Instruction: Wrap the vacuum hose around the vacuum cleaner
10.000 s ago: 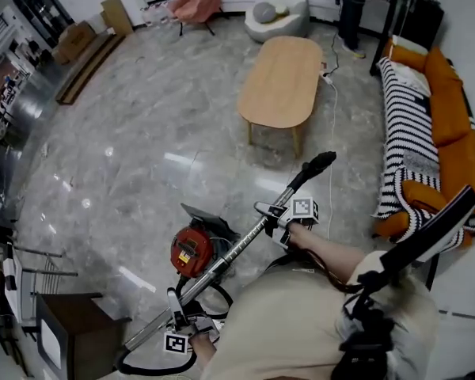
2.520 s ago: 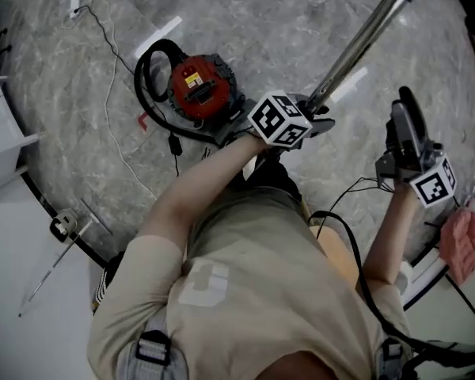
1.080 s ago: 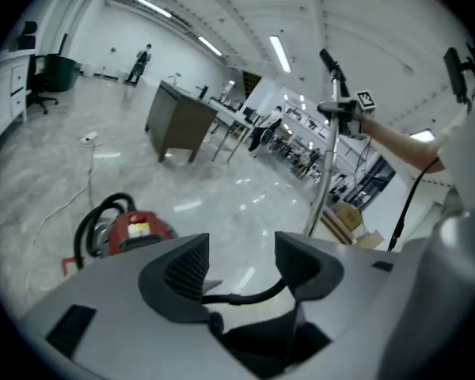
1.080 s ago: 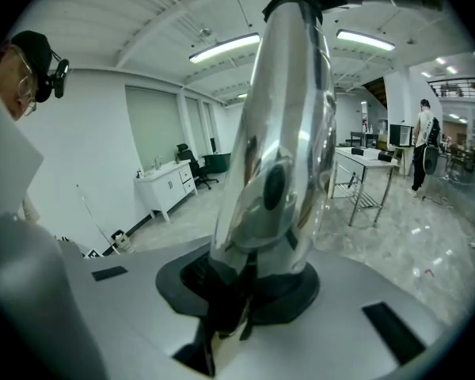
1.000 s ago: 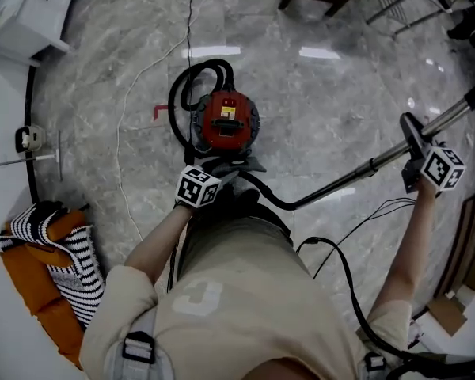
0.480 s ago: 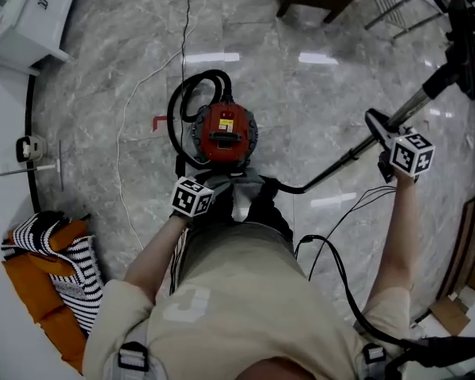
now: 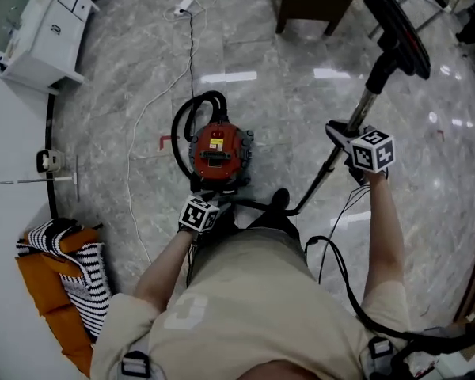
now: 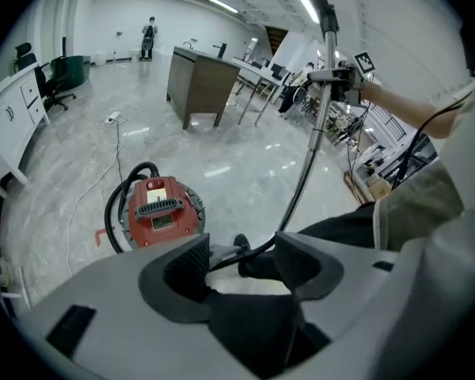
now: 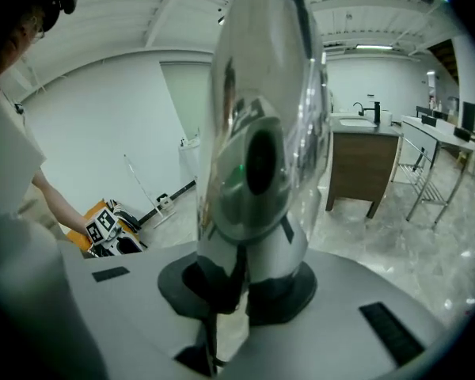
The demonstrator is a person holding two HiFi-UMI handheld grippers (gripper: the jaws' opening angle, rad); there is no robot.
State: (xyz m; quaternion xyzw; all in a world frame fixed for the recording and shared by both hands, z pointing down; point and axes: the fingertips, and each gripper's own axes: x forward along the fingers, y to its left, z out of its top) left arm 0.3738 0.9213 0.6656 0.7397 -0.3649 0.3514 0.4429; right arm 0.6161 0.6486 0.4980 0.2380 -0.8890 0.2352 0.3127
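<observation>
While the right gripper pinches the wand, its jaws having just been closing on that chrome tube, I read the left gripper as spread. The slack hose lies across its gap and neither pad presses it.

The vacuum sits on the floor just beyond the feet. It is a round red canister of hard plastic with a black grille handle on top. The black hose already arcs round its left and far side. From there it passes along the near side and off right to the wand, which leans up and away with the head high at the far right.

I judge the hose light, soft and springy, likely to uncoil if let go. I would take it on the slack stretch near the canister. The wand looks stiff, long and top-heavy, and the glossy stone may let the canister slide.
</observation>
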